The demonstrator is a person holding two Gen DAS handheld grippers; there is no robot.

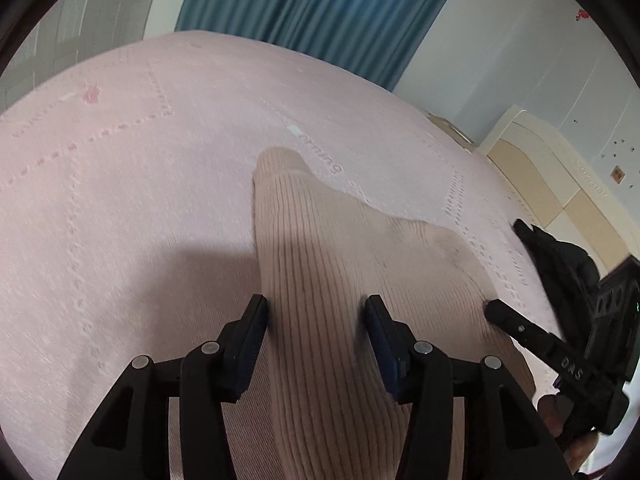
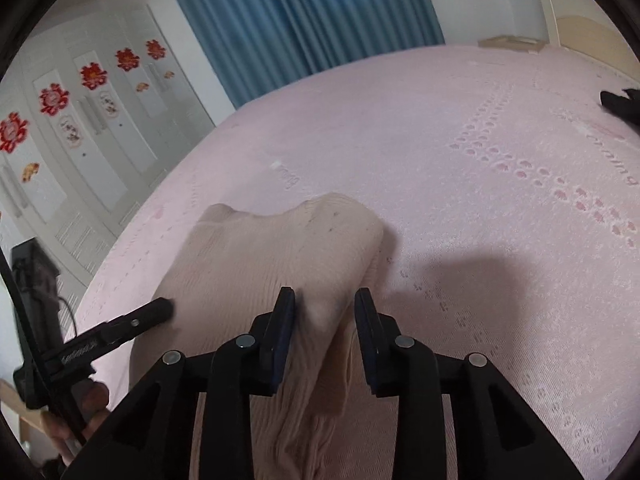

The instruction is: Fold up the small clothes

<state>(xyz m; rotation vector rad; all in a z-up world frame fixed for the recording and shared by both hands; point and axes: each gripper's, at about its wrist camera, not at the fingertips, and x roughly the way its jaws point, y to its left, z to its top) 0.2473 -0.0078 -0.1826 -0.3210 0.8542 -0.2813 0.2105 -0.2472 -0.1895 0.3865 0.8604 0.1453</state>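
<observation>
**Currently: one ribbed garment, fold begun, not finished**

Item 1, left gripper (image 1: 316,312). Jaws stand apart over the ribbed beige garment (image 1: 320,248). Cloth runs between and beneath the pads, but neither pad visibly presses it; entered as open, not gripping.

Item 2, right gripper (image 2: 324,308). Jaws also parted. A raised ridge of the garment (image 2: 280,248) passes up between them, close to the inner pad, with a gap on the other side; no pinch can be made out. Entered as open.

Item 3, the garment. Landmark for all places below. It lies on the pink bedspread (image 1: 120,184), bunched and narrowed near the grippers, its far end reaching away from them with a curved, uneven edge. One side looks doubled over, so a first fold is judged begun. Edges are not squared and the nearer part is rumpled; smoothing and at least one more fold are judged outstanding.

Item 4, surroundings. A dark cloth item (image 1: 560,256) lies on the bedspread well to the right of the garment; whether it awaits folding cannot be told. Beyond the garment hangs a blue curtain (image 2: 296,20). Left of the garment, past the bed edge, stands a white wardrobe (image 2: 92,120) with red flower decorations.
</observation>
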